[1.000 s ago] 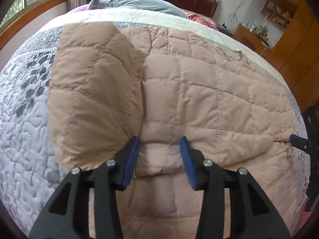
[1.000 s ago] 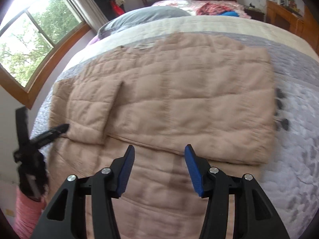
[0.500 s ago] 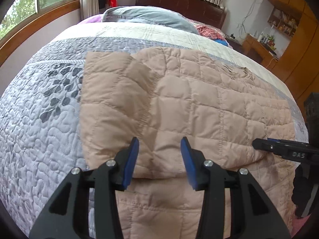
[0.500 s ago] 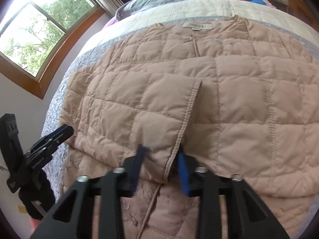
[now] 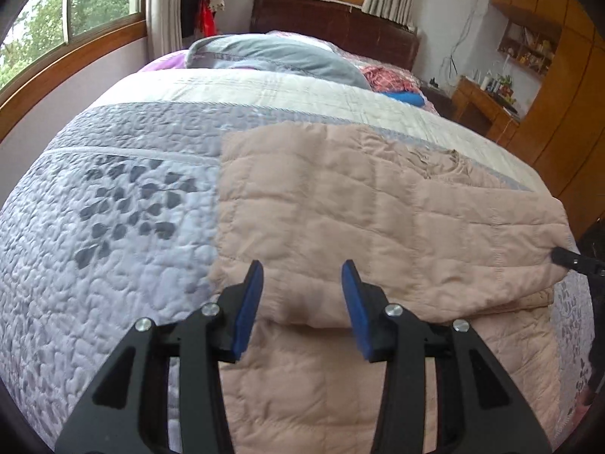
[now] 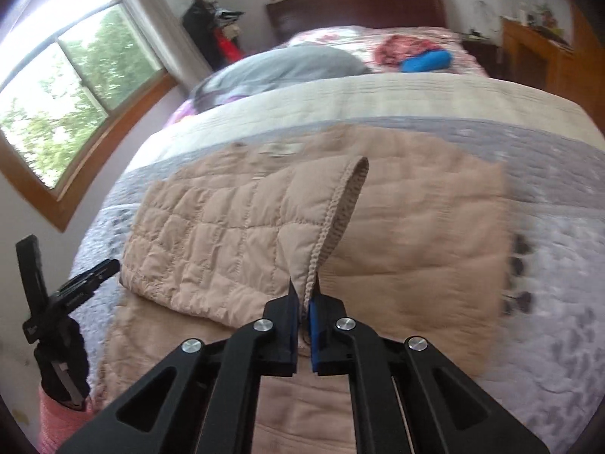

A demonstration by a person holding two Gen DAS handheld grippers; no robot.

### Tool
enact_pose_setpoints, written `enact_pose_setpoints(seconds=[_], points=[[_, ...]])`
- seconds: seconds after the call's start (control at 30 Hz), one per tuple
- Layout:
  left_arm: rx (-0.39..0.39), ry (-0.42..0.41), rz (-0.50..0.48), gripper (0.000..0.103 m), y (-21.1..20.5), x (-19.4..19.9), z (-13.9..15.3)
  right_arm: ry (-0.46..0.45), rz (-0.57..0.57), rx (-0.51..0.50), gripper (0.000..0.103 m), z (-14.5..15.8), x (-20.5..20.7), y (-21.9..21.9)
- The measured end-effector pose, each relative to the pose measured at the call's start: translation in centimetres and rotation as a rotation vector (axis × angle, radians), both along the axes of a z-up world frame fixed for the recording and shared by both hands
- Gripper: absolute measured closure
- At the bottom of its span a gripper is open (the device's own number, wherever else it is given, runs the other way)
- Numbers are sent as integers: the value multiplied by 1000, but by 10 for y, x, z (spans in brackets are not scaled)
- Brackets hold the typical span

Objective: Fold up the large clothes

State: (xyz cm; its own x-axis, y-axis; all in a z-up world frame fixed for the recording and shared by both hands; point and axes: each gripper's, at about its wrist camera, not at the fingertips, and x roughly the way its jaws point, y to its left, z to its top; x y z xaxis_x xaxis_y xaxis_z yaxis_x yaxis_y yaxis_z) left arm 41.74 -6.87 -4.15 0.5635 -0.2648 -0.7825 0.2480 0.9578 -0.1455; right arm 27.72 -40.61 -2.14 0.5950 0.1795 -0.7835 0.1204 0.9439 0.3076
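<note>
Left wrist view: left tongs (image 5: 301,295) at bottom centre, blue pads apart with nothing between them, hanging over the near edge of a folded layer of the jacket (image 5: 378,227). The beige quilted jacket lies flat on the bed (image 5: 113,227), filling the centre and right of the frame; grey leaf-print quilt shows on the left. The tip of the right tongs (image 5: 574,259) pokes in at the right edge, at the corner of the jacket. Grey pillow (image 5: 276,56) and dark headboard (image 5: 340,34) sit at the top.

Right wrist view: right tongs (image 6: 302,308) at bottom centre, pads together, clamped on the sleeve cuff (image 6: 332,223), which rises off the jacket (image 6: 416,246) toward frame centre. The frame is motion-blurred. Left tongs (image 6: 96,274) sit at the left edge, just beside the jacket's left side; from here I cannot tell their state. Window (image 6: 75,87) is at the upper left.
</note>
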Motion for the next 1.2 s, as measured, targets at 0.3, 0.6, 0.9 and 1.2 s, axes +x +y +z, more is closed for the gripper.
enact_pose_setpoints(seconds=[0.3,0.6,0.9,1.2], points=[[60,92,-25,60,-22,22,-45,119,-69,27,97,-58,-8,-41],[83,100,-8,61,-24,26,-47,135,-107,62,83,-67,-13,-46],[47,28,-94,64,-69,-14,-7,33,-18,-4,75,-14,-28,2],[105,73,-116,62,-91,-11,-47,138,5,-48,77,-64,1,28]])
